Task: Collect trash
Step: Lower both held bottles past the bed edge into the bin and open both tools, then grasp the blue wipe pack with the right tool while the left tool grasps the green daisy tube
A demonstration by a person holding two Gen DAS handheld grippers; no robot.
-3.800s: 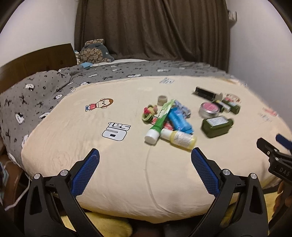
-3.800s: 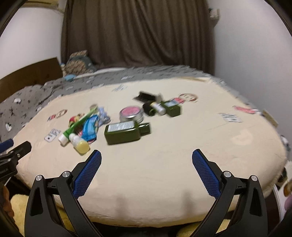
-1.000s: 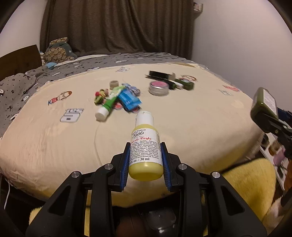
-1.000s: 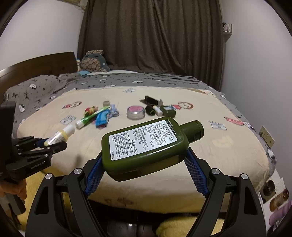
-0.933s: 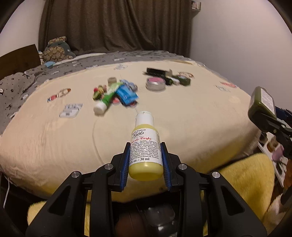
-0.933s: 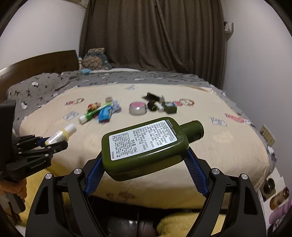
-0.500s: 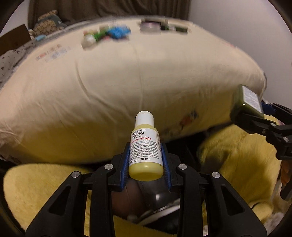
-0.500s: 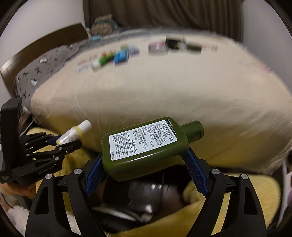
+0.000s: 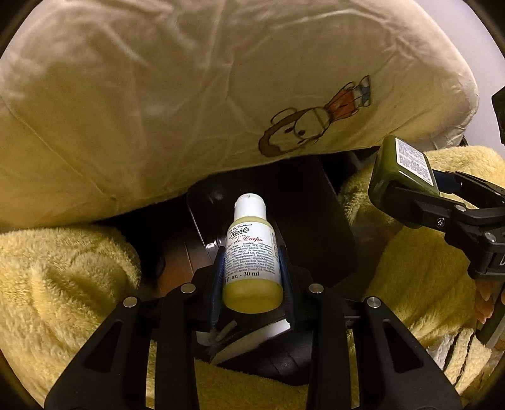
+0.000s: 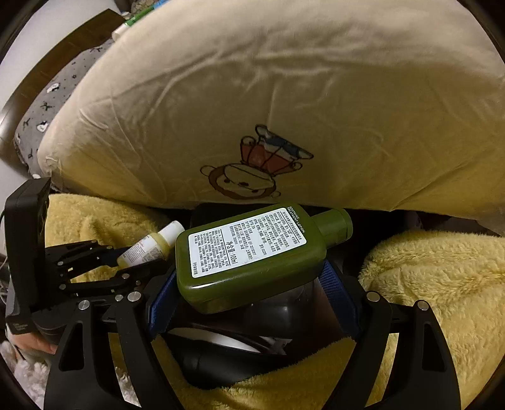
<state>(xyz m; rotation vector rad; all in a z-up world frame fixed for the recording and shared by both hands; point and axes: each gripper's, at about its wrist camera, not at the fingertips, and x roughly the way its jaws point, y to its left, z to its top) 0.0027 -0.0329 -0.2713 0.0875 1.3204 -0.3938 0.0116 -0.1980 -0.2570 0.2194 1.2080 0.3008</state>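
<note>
Cream cartoon-print bedcover is filling the view above. My right gripper is pinching the flat olive-green plastic lotion bottle crosswise; my left gripper is pinching the small yellow white-capped bottle, cap forward, over a dark bin.

Dark container below bed edge: interior in shadow, contents unreadable; near rim hidden behind yellow bottle and left gripper. White object under yellow bottle: mostly covered, identity unclear. Green bottle hides container middle in right wrist view; base of green bottle tucked between jaws. Green bottle label: small print unreadable. Bed top beyond cream cover: out of sight, only green tube tip at frame edge. Hand below left gripper: mostly cut off.
</note>
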